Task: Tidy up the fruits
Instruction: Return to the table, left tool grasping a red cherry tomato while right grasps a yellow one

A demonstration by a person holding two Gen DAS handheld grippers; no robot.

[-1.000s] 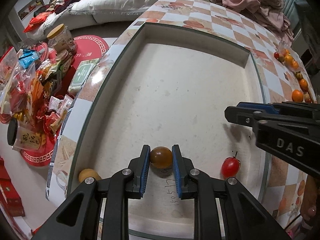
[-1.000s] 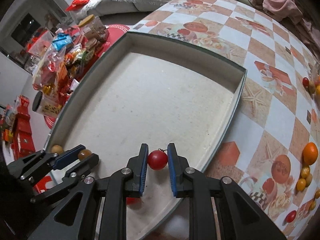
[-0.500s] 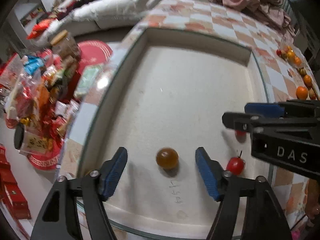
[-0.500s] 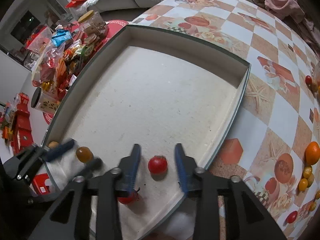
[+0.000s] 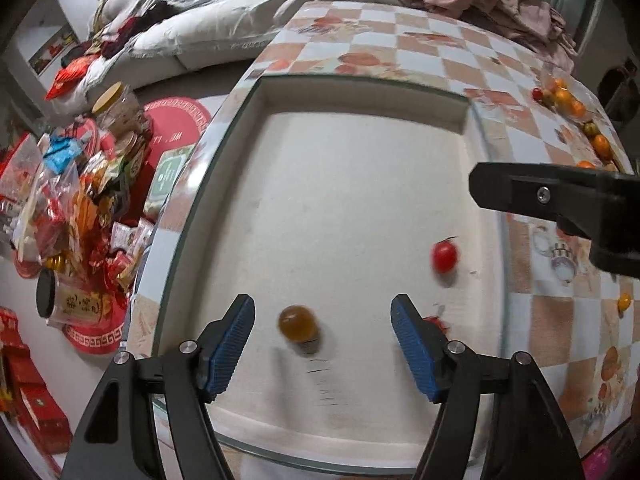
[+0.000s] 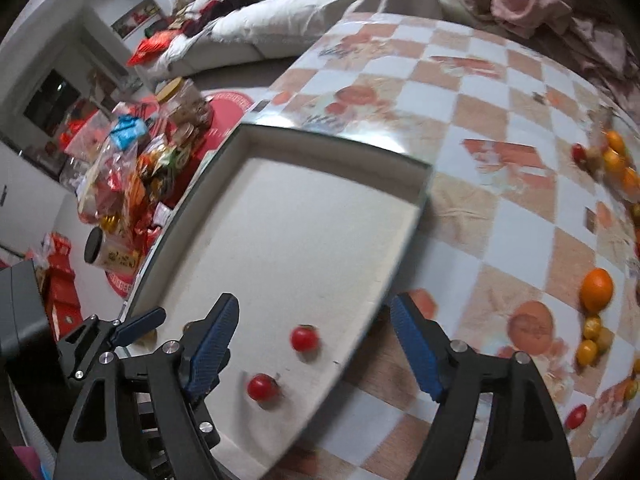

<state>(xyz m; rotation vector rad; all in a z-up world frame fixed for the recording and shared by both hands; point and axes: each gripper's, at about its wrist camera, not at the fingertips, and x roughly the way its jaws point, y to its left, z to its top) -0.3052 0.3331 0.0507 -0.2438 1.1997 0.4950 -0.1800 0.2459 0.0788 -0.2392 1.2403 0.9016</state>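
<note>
The brown tomato (image 5: pixel 298 321) was small, round and glossy, amber-brown, and lay on the pale floor of the tray (image 5: pixel 360 92) between the spread blue pads of the left gripper (image 5: pixel 322 344), touching neither. Two red tomatoes lay in the same tray toward its right side: one (image 6: pixel 305 338) between the fingers of the right gripper (image 6: pixel 316 346), the other (image 6: pixel 262 387) nearer that camera with a short stem. Both grippers stood wide open and held nothing.

A second before, each gripper had been clamped on its fruit, the left on the brown tomato and the right on a red one; since then the fingers had parted and both grippers had pulled back, leaving the fruit on the tray.

Counted in the tray: one brown tomato and two red ones. On the checkered bench (image 6: pixel 500 220) to the right lay a large orange (image 6: pixel 597 289), several small orange fruits and at least two more red tomatoes, too blurred to count exactly.
</note>
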